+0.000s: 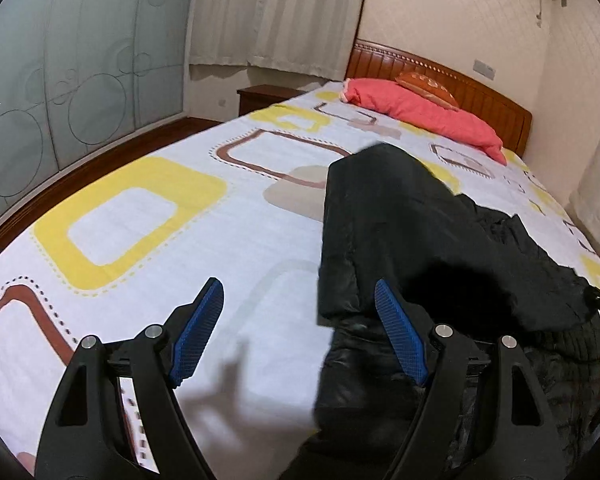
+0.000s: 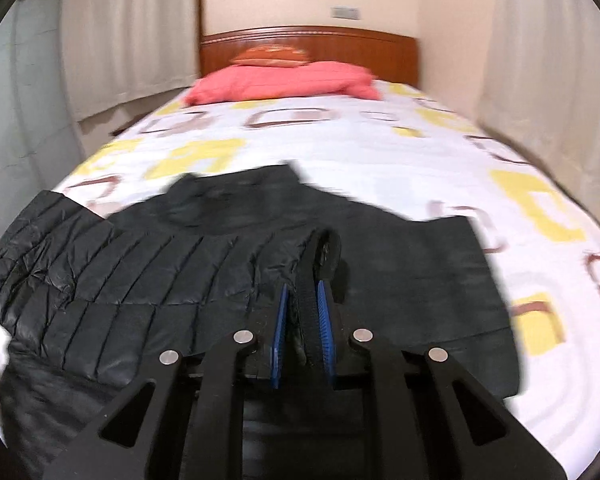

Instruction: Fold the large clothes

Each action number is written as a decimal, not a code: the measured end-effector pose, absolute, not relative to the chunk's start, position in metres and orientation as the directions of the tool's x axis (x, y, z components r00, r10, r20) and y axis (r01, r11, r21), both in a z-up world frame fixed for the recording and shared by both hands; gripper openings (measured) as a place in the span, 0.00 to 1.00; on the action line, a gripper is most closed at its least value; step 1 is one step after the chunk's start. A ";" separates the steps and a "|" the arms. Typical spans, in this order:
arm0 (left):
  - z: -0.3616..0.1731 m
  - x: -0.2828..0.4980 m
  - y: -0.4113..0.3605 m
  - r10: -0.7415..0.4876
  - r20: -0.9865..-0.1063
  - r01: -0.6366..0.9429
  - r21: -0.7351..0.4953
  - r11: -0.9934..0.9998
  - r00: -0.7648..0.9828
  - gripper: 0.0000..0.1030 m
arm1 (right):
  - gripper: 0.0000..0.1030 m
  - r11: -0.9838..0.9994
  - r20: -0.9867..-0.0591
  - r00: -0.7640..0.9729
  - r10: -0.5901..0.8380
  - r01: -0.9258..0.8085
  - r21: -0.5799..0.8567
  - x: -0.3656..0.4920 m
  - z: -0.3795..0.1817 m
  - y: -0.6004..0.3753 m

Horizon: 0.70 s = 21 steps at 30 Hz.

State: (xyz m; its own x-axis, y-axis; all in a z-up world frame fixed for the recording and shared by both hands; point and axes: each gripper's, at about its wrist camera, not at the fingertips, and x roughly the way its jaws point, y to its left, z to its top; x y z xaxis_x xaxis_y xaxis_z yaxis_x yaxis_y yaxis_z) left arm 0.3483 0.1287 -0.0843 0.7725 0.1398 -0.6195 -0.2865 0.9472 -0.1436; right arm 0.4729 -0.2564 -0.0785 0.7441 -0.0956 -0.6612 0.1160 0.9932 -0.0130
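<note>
Two claws are working over a bed (image 1: pixel 148 240): my right claw (image 2: pixel 302 300) is gripping a fold of the black padded jacket (image 2: pixel 140 264) lying on the patterned sheet, while my left claw (image 1: pixel 298 312) is hanging released beside the jacket's edge.

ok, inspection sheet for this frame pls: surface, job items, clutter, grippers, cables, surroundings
Surface: bed sheet, white with yellow and brown squares.
Job's things: black padded jacket spread on the near part of the bed, not folded flat.
Clutter: pink pillow and an orange cushion by the headboard.
Grippers: left gripper open, nothing between its pads; right gripper shut on a fold of the jacket.
Cables: nothing seen.
Surroundings: wooden headboard, curtains, glass wardrobe doors, nightstand.
</note>
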 end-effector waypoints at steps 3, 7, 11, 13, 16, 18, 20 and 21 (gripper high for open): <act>-0.088 0.357 0.118 0.136 -0.627 -0.276 -0.131 0.952 0.767 0.76 | 0.15 0.983 -0.673 0.723 -0.160 0.180 -0.040 0.472 -0.087 -0.295; -0.094 0.365 0.105 0.126 -0.638 -0.259 -0.120 0.958 0.760 0.76 | 0.15 0.969 -0.703 0.680 -0.210 0.240 -0.057 0.471 -0.107 -0.330; -0.101 0.379 0.090 0.120 -0.654 -0.237 -0.094 0.967 0.747 0.76 | 0.15 0.963 -0.753 0.634 -0.174 0.268 0.003 0.473 -0.131 -0.356; -0.102 0.386 0.083 0.114 -0.657 -0.223 -0.085 0.971 0.745 0.76 | 0.15 0.959 -0.755 0.638 -0.154 0.280 0.041 0.469 -0.130 -0.361; -0.099 0.397 0.074 0.115 -0.647 -0.209 -0.070 0.975 0.754 0.76 | 0.22 0.952 -0.733 0.662 -0.158 0.299 0.065 0.465 -0.113 -0.354; -0.098 0.405 0.070 0.111 -0.645 -0.201 -0.068 0.977 0.757 0.76 | 0.43 0.954 -0.705 0.695 -0.140 0.285 0.092 0.464 -0.104 -0.345; -0.101 0.416 0.067 0.125 -0.649 -0.213 -0.059 0.975 0.750 0.76 | 0.53 0.961 -0.681 0.723 -0.115 0.255 0.109 0.463 -0.101 -0.332; -0.104 0.422 0.067 0.126 -0.658 -0.218 -0.059 0.974 0.742 0.76 | 0.53 0.967 -0.679 0.727 -0.106 0.236 0.101 0.464 -0.102 -0.323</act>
